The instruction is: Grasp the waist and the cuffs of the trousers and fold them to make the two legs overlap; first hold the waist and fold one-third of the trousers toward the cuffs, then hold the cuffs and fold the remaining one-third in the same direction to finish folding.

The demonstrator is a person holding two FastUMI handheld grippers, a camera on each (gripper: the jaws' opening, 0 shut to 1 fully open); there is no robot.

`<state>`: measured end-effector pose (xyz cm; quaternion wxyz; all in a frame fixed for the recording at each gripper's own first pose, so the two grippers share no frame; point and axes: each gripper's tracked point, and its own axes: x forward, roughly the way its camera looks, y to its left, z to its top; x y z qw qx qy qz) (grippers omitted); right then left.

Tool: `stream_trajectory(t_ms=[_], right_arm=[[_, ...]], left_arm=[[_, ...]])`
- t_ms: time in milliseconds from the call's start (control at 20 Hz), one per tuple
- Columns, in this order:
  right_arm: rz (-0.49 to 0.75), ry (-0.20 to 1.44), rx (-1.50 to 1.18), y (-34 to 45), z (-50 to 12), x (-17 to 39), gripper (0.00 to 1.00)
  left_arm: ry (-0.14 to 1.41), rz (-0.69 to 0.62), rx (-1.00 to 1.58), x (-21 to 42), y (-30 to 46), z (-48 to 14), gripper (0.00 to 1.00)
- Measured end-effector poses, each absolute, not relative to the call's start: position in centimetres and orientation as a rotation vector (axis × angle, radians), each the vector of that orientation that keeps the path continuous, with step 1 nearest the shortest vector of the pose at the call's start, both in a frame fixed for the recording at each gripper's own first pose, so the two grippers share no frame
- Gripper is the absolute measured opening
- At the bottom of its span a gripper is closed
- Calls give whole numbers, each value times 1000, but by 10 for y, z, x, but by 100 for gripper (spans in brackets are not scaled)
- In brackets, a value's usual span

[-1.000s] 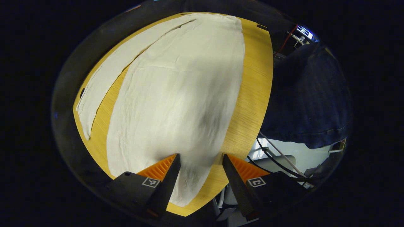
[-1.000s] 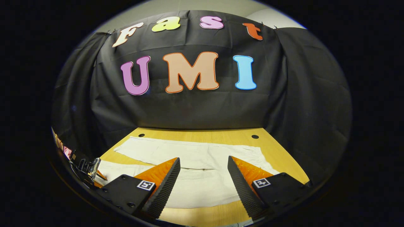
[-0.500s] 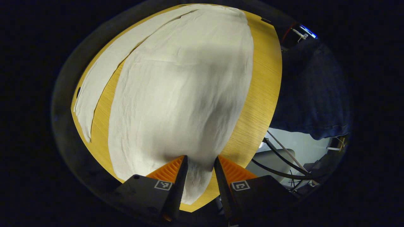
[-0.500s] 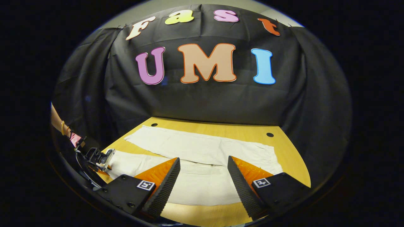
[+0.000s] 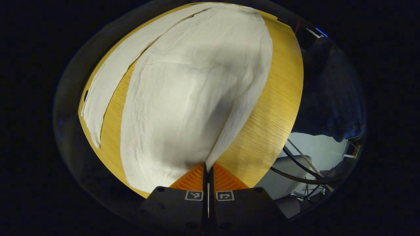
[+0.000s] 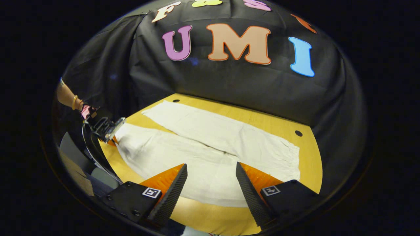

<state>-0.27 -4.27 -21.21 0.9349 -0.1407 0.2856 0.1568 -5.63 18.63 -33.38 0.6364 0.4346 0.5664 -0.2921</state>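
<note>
White trousers point(image 5: 190, 91) lie flat on the wooden table point(image 5: 275, 98), the two legs side by side with a narrow gap between them. My left gripper point(image 5: 207, 167) is shut on the near leg's cuff edge, and the cloth rises from it in a ridge. In the right gripper view the trousers point(image 6: 210, 141) stretch from the cuffs at left to the waist point(image 6: 288, 157) at right. There the left gripper point(image 6: 108, 129) pinches the near cuff corner, with a hand point(image 6: 67, 96) behind it. My right gripper point(image 6: 210, 165) hangs open above the near leg, close to the waist, holding nothing.
The black booth wall point(image 6: 229, 85) closes off the table's far side. Small holes point(image 6: 298, 133) sit in the tabletop point(image 6: 308, 177) near the back. A person's dark clothing point(image 5: 331, 88) and cables point(image 5: 295, 167) lie beyond the near table edge.
My left gripper's fingers have closed from wide apart onto the cuff edge, pulling the cloth into a ridge. The right gripper stays open, and its view now looks down on more of the table.
</note>
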Motion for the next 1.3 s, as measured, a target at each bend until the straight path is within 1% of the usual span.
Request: stream_trajectory(t_ms=[100, 400, 550, 650, 850, 950, 1000, 1050, 1200, 1250, 1300], right_arm=[[361, 660, -395, -67, -236, -8, 97], [527, 915, -744, -137, -306, -24, 98], [594, 1016, -823, -158, -328, -27, 98], [624, 1049, -869, -165, -340, -26, 98], [666, 1139, -872, -174, -358, -26, 97], [674, 1169, -846, -173, -361, -26, 94], [682, 1184, -828, -173, -361, -27, 94], [683, 1202, -811, -173, -362, -28, 91], [679, 1218, -814, -173, -363, -29, 92], [674, 1225, -817, -173, -363, -31, 90], [668, 1235, -823, -172, -363, -32, 84]], left_arm=[[1284, -656, 1004, -54, 188, -334, 0], [1296, -608, 989, -54, 188, -334, 0], [1305, -589, 988, -56, 188, -334, 0], [1311, -581, 993, -55, 188, -334, 0], [1325, -563, 989, -56, 188, -335, 0], [1329, -550, 976, -56, 188, -335, 0], [1330, -550, 974, -56, 188, -336, 0], [1334, -551, 974, -56, 188, -335, 0], [1345, -553, 968, -56, 187, -336, 0], [1347, -552, 964, -57, 187, -336, 0], [1350, -551, 961, -56, 187, -336, 0]])
